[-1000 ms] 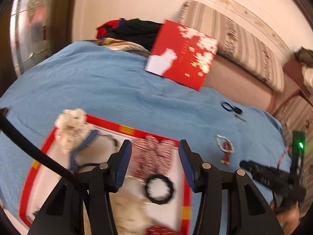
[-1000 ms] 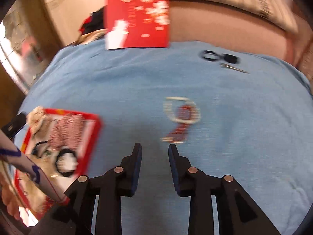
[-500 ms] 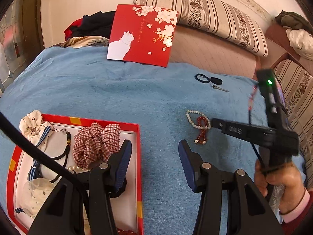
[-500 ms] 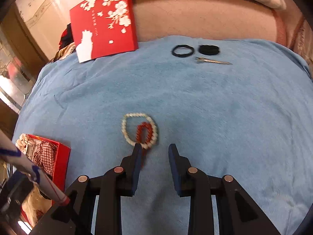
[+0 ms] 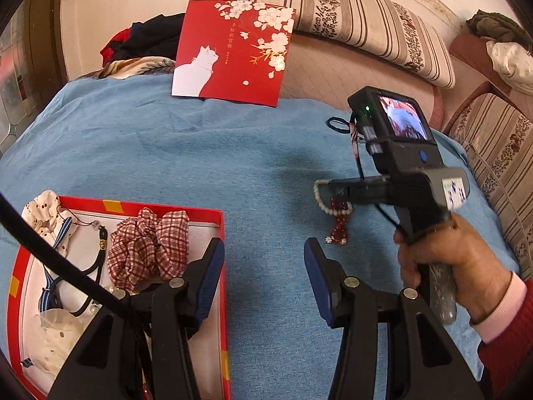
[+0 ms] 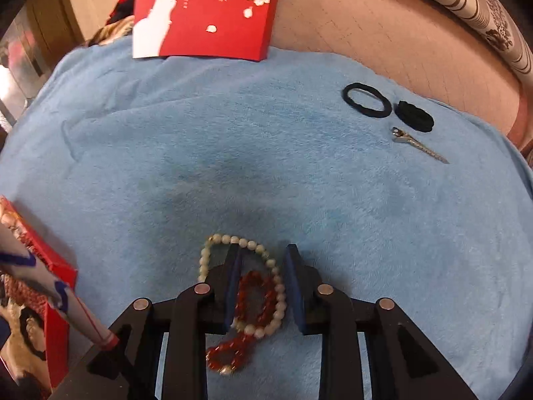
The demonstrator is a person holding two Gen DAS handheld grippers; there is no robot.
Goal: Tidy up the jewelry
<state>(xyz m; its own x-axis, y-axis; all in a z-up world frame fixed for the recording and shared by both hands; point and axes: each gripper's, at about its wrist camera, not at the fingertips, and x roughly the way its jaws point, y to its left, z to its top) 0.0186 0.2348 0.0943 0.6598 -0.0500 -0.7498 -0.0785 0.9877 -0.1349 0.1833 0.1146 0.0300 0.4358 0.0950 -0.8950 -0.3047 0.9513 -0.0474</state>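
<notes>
the left gripper hangs at bottom centre of its view, tilted down, jaws parted and empty. the right hand, at right, grips the right gripper; its jaws have just been closing, bead bracelets between them, unpinched.

Two black tools, each with angular skeletal arms, silver round screw heads at the pivots and blue ribbed pads lining the inner faces of the fingers. On the right tool, seen from the left tool: a dark grey pistol-grip body, small lit screen, green light, blue round button, white sticker, thin black cable and red cord. Around the wrist of the right hand: pale pink cuff under a dark red knitted sleeve.
</notes>
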